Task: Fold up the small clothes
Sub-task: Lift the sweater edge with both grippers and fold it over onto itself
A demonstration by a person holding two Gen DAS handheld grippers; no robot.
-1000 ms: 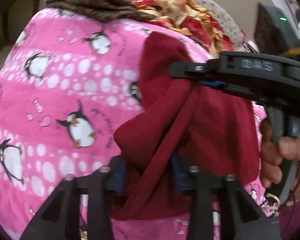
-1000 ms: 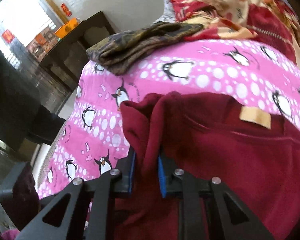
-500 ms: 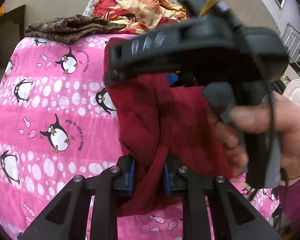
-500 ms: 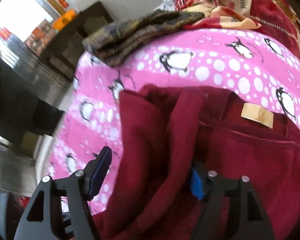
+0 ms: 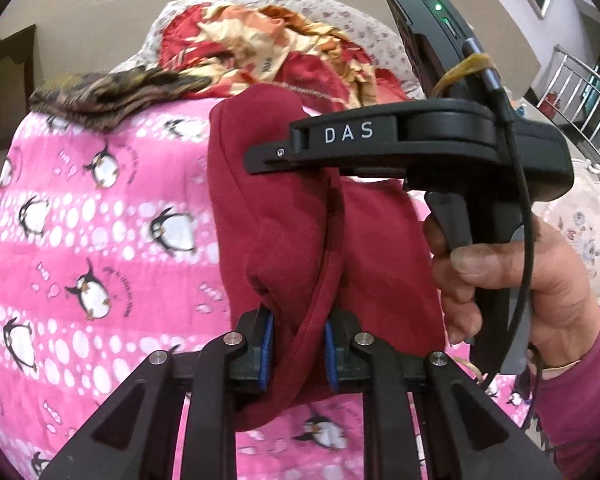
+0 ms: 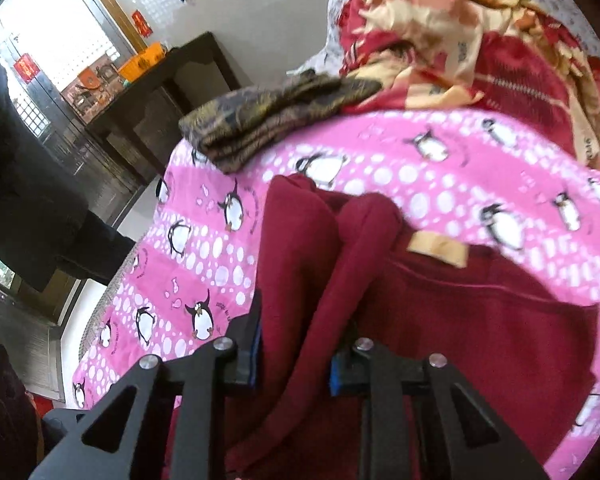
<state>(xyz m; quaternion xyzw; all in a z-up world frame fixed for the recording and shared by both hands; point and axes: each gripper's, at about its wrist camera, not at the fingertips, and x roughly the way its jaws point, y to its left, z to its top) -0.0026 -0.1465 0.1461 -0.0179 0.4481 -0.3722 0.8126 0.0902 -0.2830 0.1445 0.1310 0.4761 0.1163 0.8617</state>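
Note:
A dark red garment (image 5: 284,240) hangs bunched above the pink penguin blanket (image 5: 80,240). My left gripper (image 5: 296,354) is shut on a folded edge of it. My right gripper (image 6: 294,350) is also closed on a thick fold of the red garment (image 6: 480,340), whose tan label (image 6: 438,249) shows to the right. In the left wrist view the right gripper's black body (image 5: 400,148) crosses above the cloth, held by a hand (image 5: 520,280).
A folded brown patterned cloth (image 6: 276,120) lies at the blanket's far edge. A crumpled red and cream quilt (image 6: 480,52) lies behind it. A dark wooden table (image 6: 148,92) stands beyond the bed at left.
The right gripper's jaws opened wide half a second ago and have closed again on a thicker fold. The right gripper moved lower and right in the left wrist view.

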